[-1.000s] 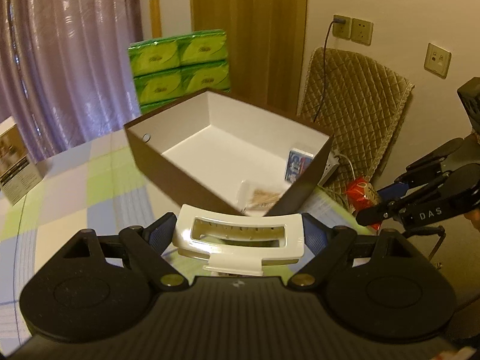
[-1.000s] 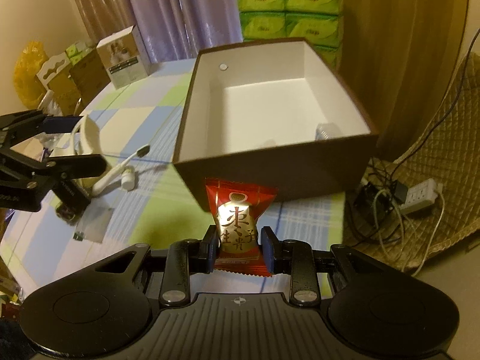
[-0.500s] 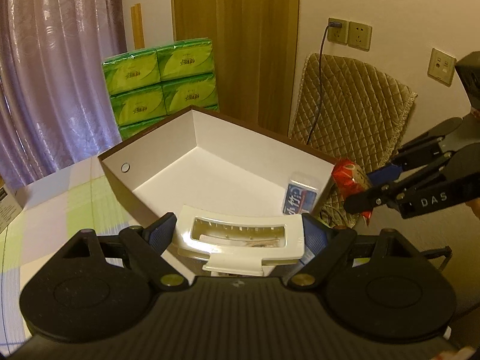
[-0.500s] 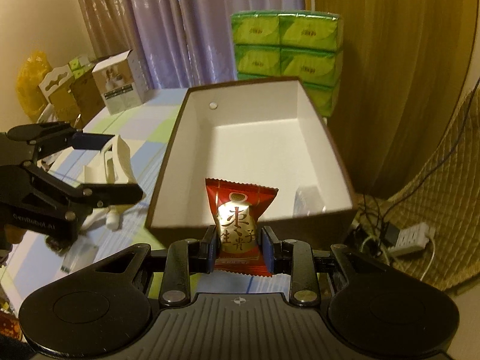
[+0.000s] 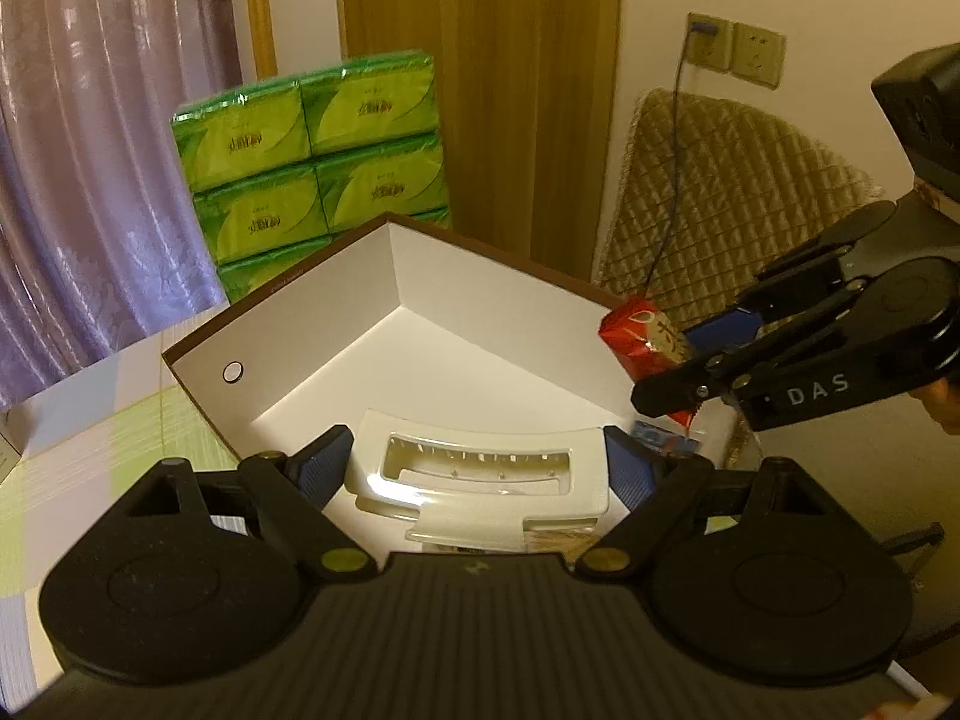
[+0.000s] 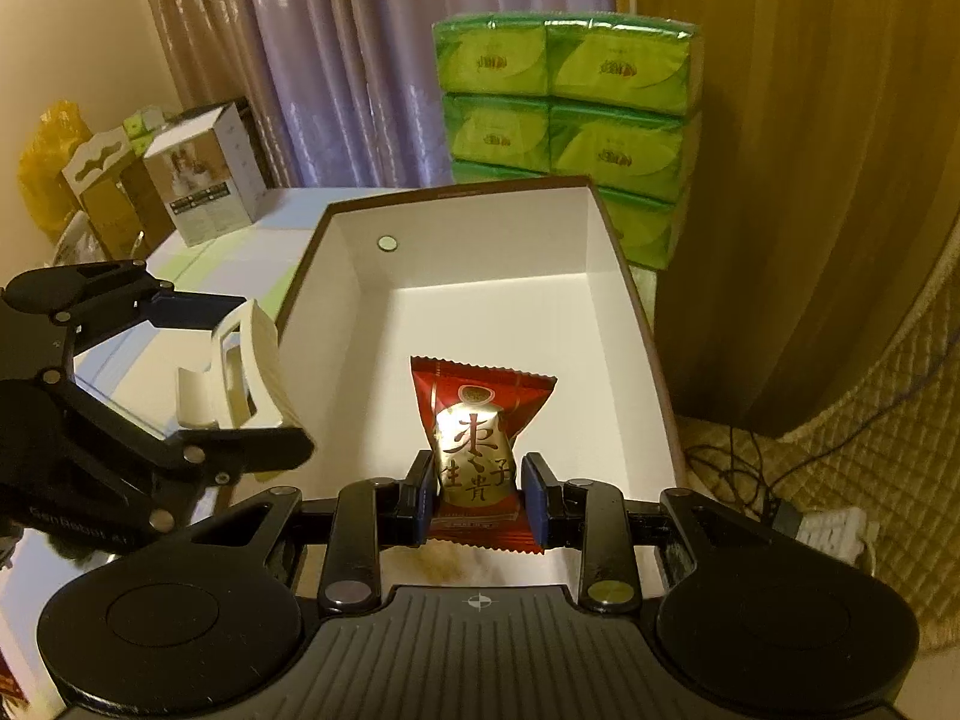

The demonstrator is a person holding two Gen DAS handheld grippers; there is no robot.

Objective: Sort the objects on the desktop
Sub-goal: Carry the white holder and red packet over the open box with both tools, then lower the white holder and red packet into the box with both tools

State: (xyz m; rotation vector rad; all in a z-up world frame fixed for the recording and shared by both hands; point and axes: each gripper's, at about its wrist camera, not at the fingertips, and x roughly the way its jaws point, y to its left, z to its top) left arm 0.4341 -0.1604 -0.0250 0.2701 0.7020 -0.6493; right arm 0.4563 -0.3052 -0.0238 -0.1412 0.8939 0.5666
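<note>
My left gripper (image 5: pixel 477 468) is shut on a white plastic holder (image 5: pixel 480 477) and hangs over the near part of the brown box (image 5: pixel 288 294) with a white inside. My right gripper (image 6: pixel 480 498) is shut on a red and gold snack packet (image 6: pixel 477 420), held above the same box (image 6: pixel 480 204). In the left wrist view the right gripper (image 5: pixel 684 372) with the snack packet (image 5: pixel 642 336) sits over the box's right rim. In the right wrist view the left gripper (image 6: pixel 240 372) holds the white holder (image 6: pixel 252 369) at the box's left wall. A blue packet (image 5: pixel 660 438) lies inside the box.
Green tissue packs (image 5: pixel 312 162) are stacked behind the box, also the tissue packs (image 6: pixel 564 90). A quilted chair back (image 5: pixel 726 204) stands right of the table. Cartons (image 6: pixel 198 174) stand on the chequered tablecloth (image 5: pixel 72 468). A power strip (image 6: pixel 834 534) and cables lie on the floor.
Both grippers have risen and moved forward over the box with their loads. The snack packet went from in front of the box's near wall to above its inside; the holder now overhangs it.
</note>
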